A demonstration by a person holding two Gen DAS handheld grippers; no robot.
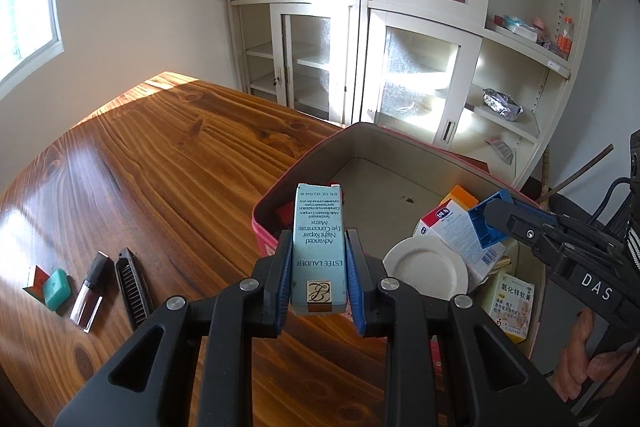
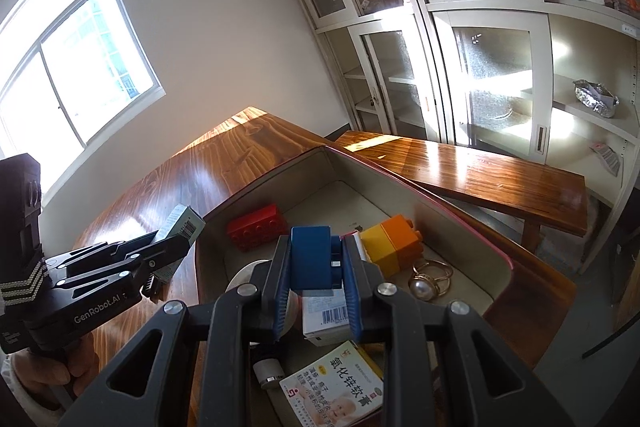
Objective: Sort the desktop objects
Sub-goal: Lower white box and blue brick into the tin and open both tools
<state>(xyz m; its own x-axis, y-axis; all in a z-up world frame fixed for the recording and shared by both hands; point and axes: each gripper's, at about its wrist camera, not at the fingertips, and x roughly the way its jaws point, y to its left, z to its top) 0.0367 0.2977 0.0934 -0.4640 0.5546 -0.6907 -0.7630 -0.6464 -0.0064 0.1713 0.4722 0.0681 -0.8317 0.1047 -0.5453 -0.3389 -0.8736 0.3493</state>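
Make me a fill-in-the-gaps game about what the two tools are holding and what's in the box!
1. The left tool grips a light ____ Estee Lauder carton.
2. The right tool grips a ____ toy brick.
3. In the storage box, beside the orange-and-yellow brick, lies a pearl ____.
4. The comb lies on the wooden ____.

Missing words: blue; blue; ring; table

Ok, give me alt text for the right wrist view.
The right gripper holds a blue toy brick over the pink-rimmed bin, which contains red and orange bricks, rings and medicine boxes. The left gripper holds a carton alongside.
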